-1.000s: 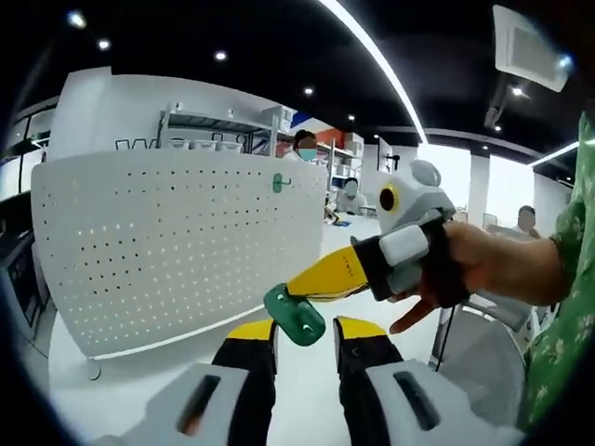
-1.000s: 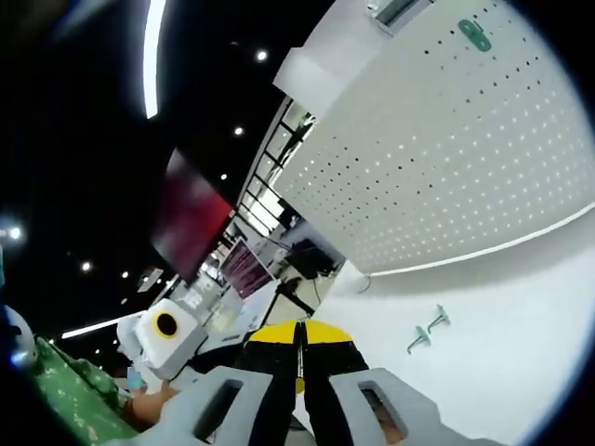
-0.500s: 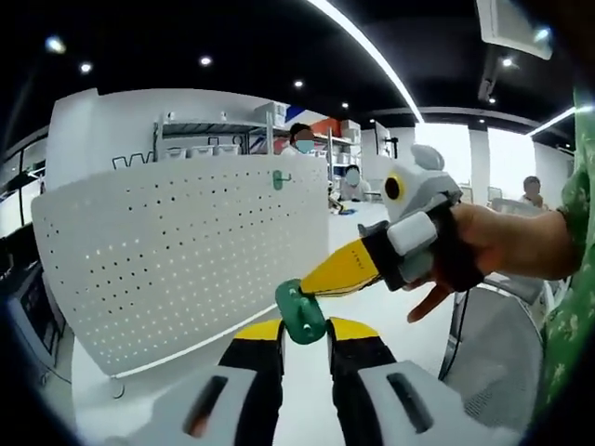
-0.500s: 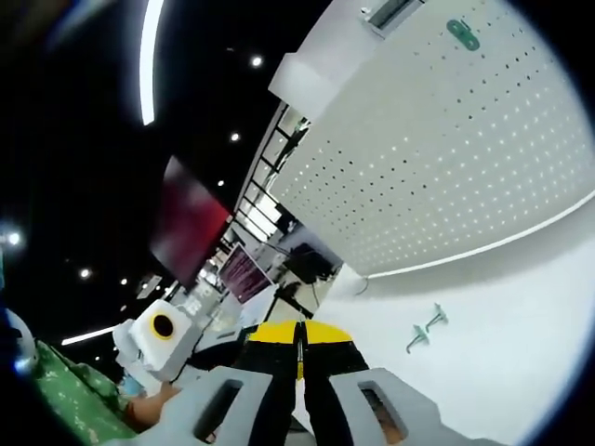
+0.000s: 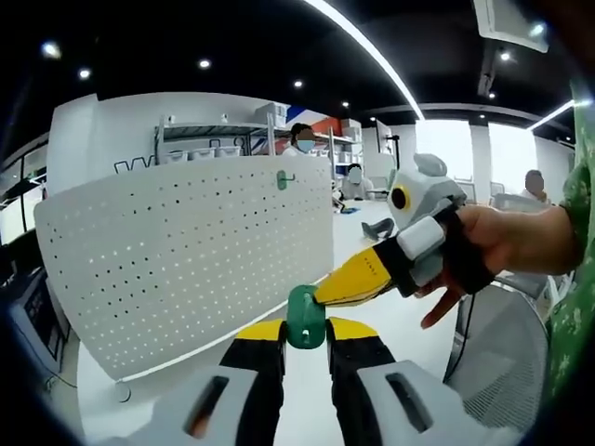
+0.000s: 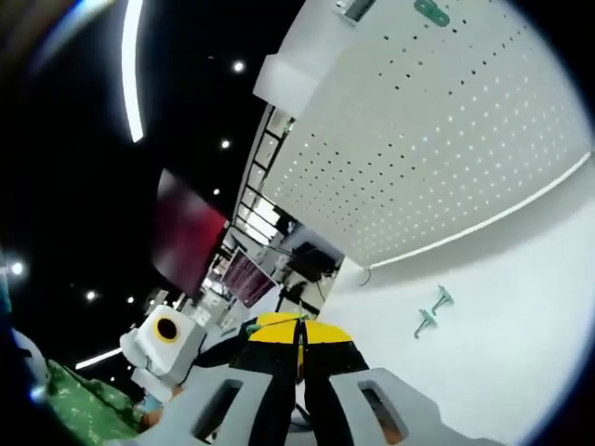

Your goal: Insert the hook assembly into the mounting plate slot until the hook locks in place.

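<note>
Two views, taken in turn.

Left gripper view first. Looks along the left gripper [image 5: 305,336], yellow-tipped jaws standing a little apart, with the green hook assembly [image 5: 306,318] sitting right between the tips. Cannot tell whether those jaws actually press on it or merely flank it. Shows the right gripper [image 5: 323,297] reaching in from the right, carried by a hand [image 5: 483,249], yellow jaws closed together and meeting the hook assembly on its right side. Shows, behind and to the left, the white perforated mounting plate [image 5: 186,251] standing upright on a white table [image 5: 390,325], well apart from the held piece. Also picks out a mounted green hook [image 5: 284,179] near the plate's upper right corner, and shelving [image 5: 218,130] further back.

Right gripper view next, strongly rolled. Looks along the right gripper [image 6: 299,325], jaws pressed together, with a thin green sliver of the hook assembly [image 6: 270,321] pinched at the tips. Shows the mounting plate [image 6: 428,139] across the upper right, the mounted green hook [image 6: 430,11] near the upper edge. Shows two spare green hooks [image 6: 433,310] lying just beside each other on the table [image 6: 502,372], near the plate's lower edge but not touching it.
</note>
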Available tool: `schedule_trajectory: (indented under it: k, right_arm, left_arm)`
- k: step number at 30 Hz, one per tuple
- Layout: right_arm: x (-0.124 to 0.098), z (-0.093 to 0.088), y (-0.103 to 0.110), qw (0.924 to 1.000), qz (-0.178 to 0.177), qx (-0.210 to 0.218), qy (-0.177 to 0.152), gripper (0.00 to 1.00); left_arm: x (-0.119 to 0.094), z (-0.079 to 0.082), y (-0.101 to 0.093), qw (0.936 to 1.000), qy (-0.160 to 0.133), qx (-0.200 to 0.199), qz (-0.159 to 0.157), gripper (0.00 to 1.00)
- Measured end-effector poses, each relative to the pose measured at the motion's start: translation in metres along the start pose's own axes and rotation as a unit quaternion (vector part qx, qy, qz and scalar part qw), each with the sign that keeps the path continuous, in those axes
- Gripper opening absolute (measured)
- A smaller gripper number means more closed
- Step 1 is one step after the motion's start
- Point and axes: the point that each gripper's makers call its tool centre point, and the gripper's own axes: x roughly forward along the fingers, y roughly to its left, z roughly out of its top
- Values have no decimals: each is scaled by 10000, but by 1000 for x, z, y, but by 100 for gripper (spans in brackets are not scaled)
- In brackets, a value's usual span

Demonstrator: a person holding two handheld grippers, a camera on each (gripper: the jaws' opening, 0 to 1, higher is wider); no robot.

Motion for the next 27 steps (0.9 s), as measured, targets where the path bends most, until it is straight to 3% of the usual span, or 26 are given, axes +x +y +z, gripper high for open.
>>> schedule_trajectory:
  k: [6,16,23,27]
  right_arm:
    - [-2,-1,3,9990,-30,-402,175,0]
    - [-4,-2,2,9989,-45,-419,213,0]
    - [-5,-2,-4,9993,65,365,94,0]
    - [-5,-3,-4,9939,218,1077,13,0]
  left_arm:
    - [1,-1,-3,9996,93,209,-169,17]
    - [1,0,-5,9988,183,364,-257,17]
    - [0,1,-6,9989,180,361,-255,16]
    - [-1,2,-6,9989,166,350,-246,16]
